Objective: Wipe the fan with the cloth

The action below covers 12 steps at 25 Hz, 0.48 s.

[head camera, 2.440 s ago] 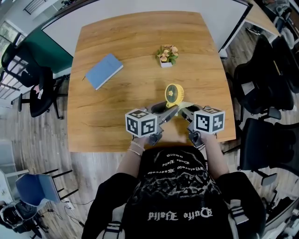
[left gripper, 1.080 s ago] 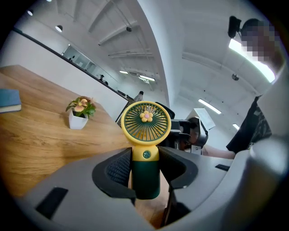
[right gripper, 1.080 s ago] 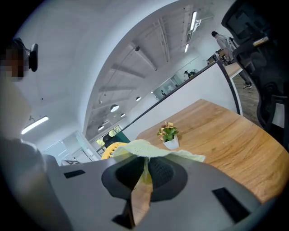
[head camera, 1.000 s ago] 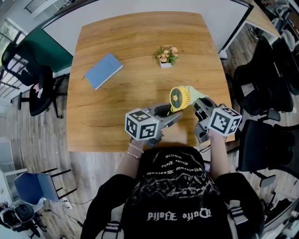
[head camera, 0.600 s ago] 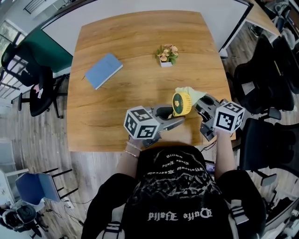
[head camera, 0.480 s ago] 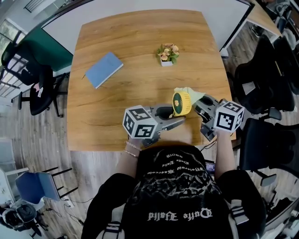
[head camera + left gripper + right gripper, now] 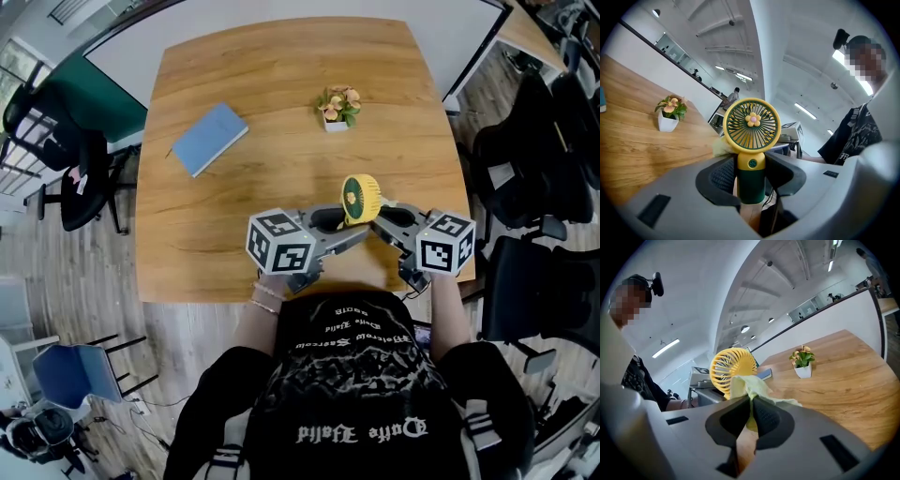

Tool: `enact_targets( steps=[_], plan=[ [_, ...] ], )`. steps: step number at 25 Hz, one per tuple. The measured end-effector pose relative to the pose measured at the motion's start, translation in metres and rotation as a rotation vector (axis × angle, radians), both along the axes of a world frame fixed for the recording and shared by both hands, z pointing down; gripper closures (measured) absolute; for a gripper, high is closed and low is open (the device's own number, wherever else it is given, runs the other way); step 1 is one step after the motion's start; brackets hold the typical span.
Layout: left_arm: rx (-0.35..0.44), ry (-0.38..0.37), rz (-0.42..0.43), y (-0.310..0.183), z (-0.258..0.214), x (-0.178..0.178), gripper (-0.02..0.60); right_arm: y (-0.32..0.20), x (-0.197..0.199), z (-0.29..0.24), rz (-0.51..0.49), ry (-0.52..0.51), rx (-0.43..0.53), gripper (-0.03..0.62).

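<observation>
Near table (image 7: 211, 239) edge, centre: right gripper (image 7: 386, 221), jaws clenched on cloth (image 7: 749, 386), has swung in from far-right of fan (image 7: 359, 198) to behind its head, so prob. wiping the back. Left gripper (image 7: 349, 232) grasps fan handle, fan upright. Plant pot (image 7: 338, 108) & notebook (image 7: 209, 141) sit well apart on the far side; no obstruction.

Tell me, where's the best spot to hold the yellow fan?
On the fan, grip the dark green handle, jaws closing from both sides, as the left gripper does. It is straight and narrow; the round grille is wide and needs wiping.
</observation>
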<state>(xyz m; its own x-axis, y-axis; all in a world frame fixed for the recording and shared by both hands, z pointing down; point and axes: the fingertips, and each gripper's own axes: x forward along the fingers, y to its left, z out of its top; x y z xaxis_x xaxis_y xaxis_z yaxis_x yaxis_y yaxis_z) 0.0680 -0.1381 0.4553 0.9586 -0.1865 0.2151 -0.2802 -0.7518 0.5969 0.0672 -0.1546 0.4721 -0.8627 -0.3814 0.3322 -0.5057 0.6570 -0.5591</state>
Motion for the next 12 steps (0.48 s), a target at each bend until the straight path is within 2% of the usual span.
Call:
enact_targets(
  steps=[4, 6, 12],
  plan=[
    [-0.035, -0.024, -0.087, -0.012, 0.011, -0.009, 0.383, 0.007, 0.004, 0.003, -0.007, -0.01, -0.012, 0.563],
    [-0.054, -0.059, -0.152, -0.022, 0.019, -0.018, 0.383, 0.009, 0.011, 0.005, 0.023, -0.005, -0.013, 0.562],
    [-0.039, -0.27, -0.306, -0.044, 0.056, -0.048, 0.383, 0.012, 0.033, 0.02, 0.167, 0.001, -0.042, 0.562]
  ],
)
